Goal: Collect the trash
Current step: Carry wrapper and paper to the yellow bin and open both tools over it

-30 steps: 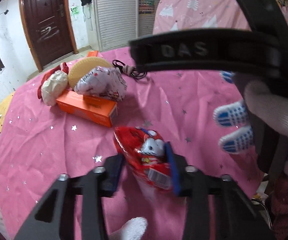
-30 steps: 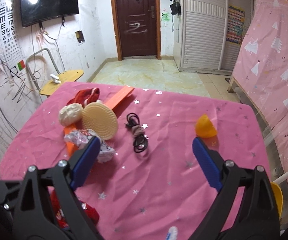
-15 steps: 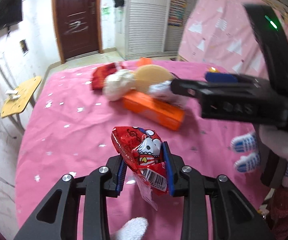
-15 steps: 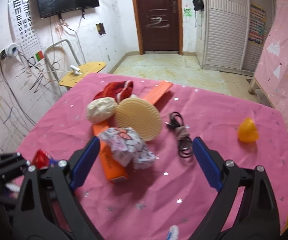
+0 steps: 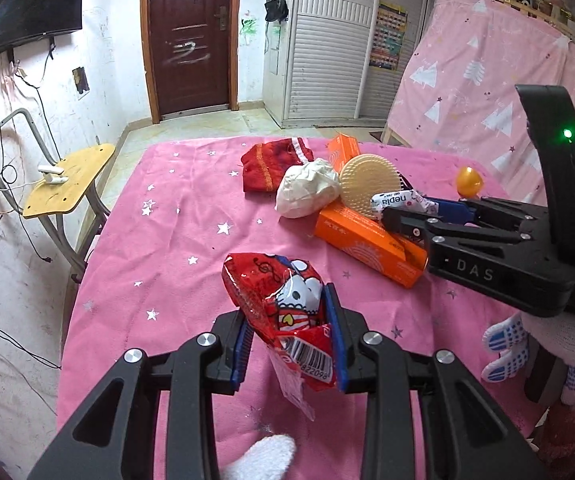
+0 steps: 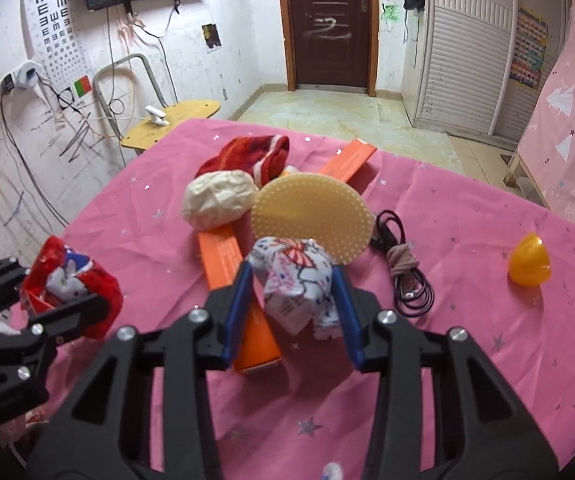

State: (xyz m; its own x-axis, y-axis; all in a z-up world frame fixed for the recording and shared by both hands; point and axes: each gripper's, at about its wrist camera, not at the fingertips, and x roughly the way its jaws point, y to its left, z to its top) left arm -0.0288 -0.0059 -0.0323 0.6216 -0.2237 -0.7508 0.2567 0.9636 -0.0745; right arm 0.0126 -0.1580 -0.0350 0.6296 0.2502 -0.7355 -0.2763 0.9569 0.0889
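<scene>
Firstly, left gripper [image 5: 289, 334]: pressed together on a red snack wrapper [image 5: 283, 312], which is held clear above the pink tablecloth [image 5: 159, 248].
Right gripper [image 6: 293, 312]: jaws are closing around a white printed wrapper [image 6: 293, 280], which is seen between the blue pads, touching both.
White printed wrapper: lying on the near end of an orange box [image 6: 227, 256], just before a round yellow brush [image 6: 311, 212].
Crumpled paper ball [image 6: 219, 198]: rested on the box, beside a red cloth [image 6: 247, 156].
Black cable [image 6: 403, 268]: coiled right of the brush.
Orange egg [image 6: 529, 262]: set well apart, far right.
Gloved hand [image 5: 547, 344]: seen gripping the right tool's handle.
</scene>
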